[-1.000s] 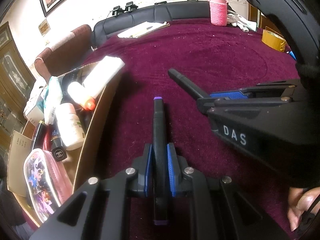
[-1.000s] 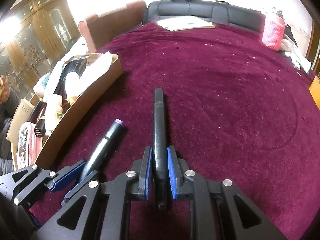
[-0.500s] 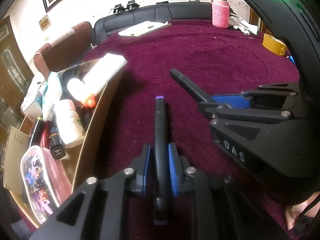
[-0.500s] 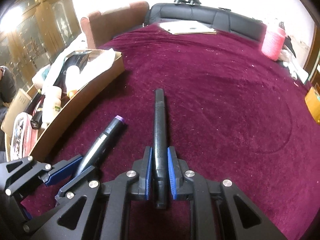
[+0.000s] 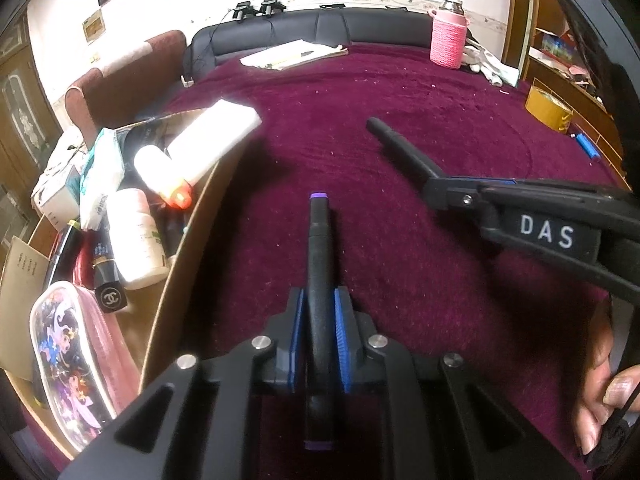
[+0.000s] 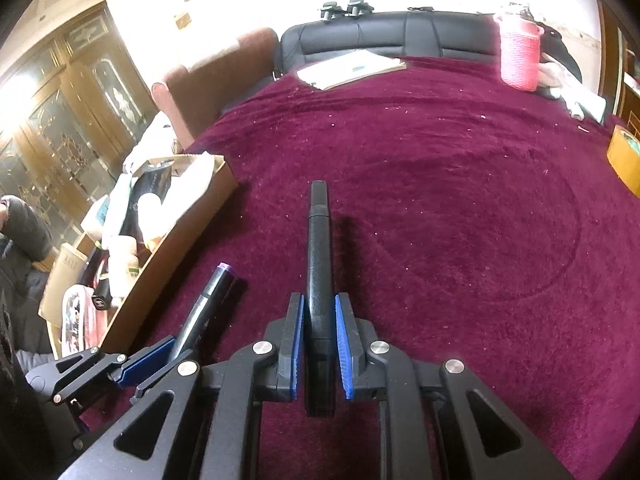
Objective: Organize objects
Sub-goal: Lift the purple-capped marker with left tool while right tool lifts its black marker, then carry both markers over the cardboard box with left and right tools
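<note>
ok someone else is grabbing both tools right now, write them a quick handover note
Left tool: shut on the purple-capped marker, held above the red cloth.
Right tool: shut on the plain black pen, also above the cloth, to the right of the left tool.
Cardboard box: at the left edge of the cloth, already holding bottles, a white tube, a lipstick and a patterned pouch.
Done: both pens picked up.
Left: neither pen is in the box yet; it looks like the likely place for them, left tool nearest.
</note>
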The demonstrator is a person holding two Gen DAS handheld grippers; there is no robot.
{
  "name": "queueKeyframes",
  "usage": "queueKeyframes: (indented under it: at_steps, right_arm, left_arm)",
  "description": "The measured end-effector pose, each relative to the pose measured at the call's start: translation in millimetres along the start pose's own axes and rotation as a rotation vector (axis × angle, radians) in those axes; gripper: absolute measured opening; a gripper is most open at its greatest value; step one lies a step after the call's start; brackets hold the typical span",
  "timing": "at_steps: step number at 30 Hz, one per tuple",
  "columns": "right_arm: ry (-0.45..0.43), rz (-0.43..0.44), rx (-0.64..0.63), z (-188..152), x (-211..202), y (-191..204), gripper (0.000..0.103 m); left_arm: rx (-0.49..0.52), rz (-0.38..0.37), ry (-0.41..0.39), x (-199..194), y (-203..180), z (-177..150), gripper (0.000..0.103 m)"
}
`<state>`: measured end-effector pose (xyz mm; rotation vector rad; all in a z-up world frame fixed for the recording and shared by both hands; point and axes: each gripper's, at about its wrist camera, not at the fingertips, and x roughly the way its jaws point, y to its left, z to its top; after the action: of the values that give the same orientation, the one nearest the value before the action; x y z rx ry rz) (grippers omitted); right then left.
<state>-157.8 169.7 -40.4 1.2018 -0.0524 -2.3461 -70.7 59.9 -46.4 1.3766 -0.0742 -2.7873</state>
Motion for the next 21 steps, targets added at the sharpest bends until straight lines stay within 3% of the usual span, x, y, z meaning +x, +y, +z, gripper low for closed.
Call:
queueKeyframes:
  at_steps: [13,21]
  right_arm:
    - [-0.008,0.060,0.028,-1,-2,1,0.017]
    - [-0.013,0.124,0.045,3,-8,16,0.017]
  left_arm:
    - [-0.033,-0.008,-0.045,-21,11,5,0.014]
    - [-0.116,-0.015,-0.121,-55,52,14,0.015]
